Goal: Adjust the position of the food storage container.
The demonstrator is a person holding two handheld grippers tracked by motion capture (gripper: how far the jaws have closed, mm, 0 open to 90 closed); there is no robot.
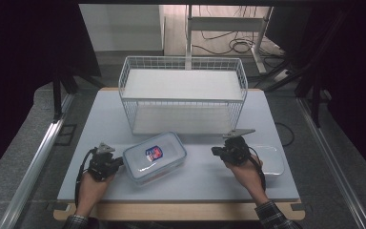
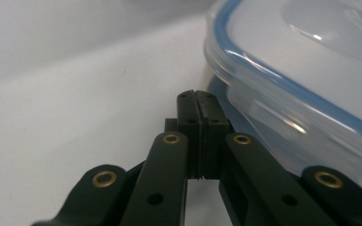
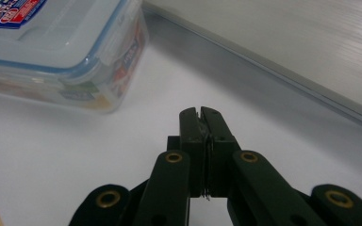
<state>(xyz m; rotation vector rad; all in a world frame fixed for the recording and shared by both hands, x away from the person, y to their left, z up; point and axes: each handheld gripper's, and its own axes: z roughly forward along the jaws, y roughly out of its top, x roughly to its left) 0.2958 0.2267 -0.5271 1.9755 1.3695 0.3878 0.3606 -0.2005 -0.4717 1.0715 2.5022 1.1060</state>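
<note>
A white wire basket (image 1: pixel 183 93) stands on the far half of the grey table top (image 1: pixel 100 124), open side up, with a white board lying flat inside. A clear lid (image 1: pixel 272 160) lies flat near the table's right edge. Cables (image 1: pixel 228 45) trail across the floor beyond.

Grey floor (image 1: pixel 19 143) surrounds the table (image 1: pixel 100 119); cables (image 1: pixel 228 45) lie beyond, dark curtains (image 1: pixel 24 47) flank it.

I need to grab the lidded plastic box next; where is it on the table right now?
In the high view the plastic box sits on the near part of the table, left of centre, just in front of the wire basket.
</note>
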